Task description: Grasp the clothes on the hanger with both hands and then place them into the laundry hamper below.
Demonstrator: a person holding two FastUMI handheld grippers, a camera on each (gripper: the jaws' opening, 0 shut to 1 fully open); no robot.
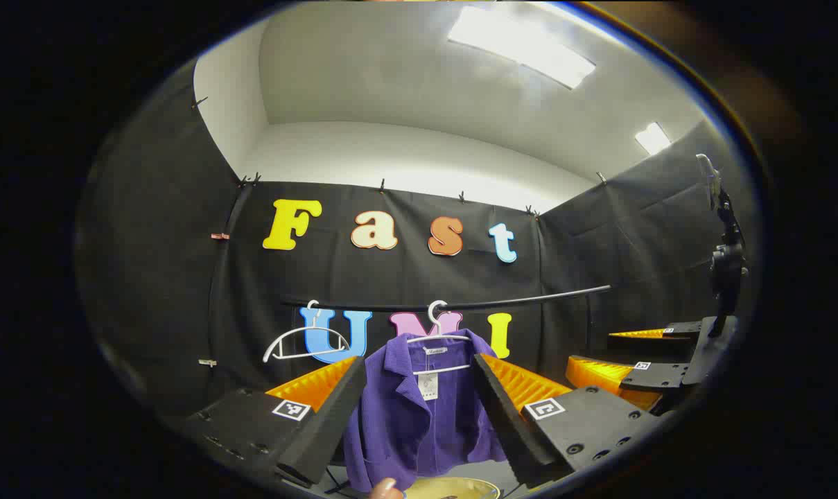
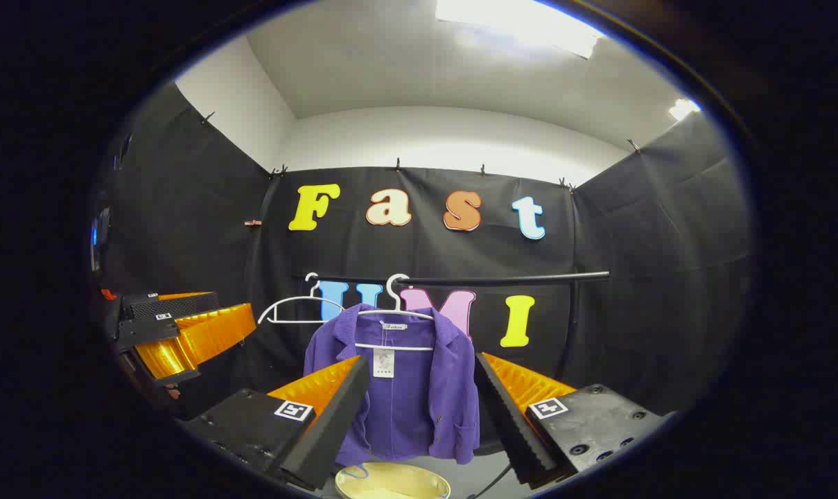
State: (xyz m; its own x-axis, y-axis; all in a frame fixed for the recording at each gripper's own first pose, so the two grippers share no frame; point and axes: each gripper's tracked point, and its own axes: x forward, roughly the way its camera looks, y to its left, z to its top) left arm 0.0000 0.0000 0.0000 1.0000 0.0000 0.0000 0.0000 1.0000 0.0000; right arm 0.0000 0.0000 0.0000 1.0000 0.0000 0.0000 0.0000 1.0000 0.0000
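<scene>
Purple jacket [image 1: 419,409] untouched — both tongs [image 1: 419,416] [image 2: 419,416] wide apart.

You're standing in a staged recording booth, not a home: black cloth walls [image 2: 654,277] clipped up beneath a plain white ceiling [image 2: 425,76] with flat panel lights [image 1: 522,45], a bare black rail [image 2: 502,279] for hanging clothes, and a camera mount [image 1: 727,256] at the side

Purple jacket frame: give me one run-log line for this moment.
phase: approach | purple jacket: on white hanger, on rail | left claw: open, apart from jacket | right claw: open, apart | hamper: below jacket
</scene>
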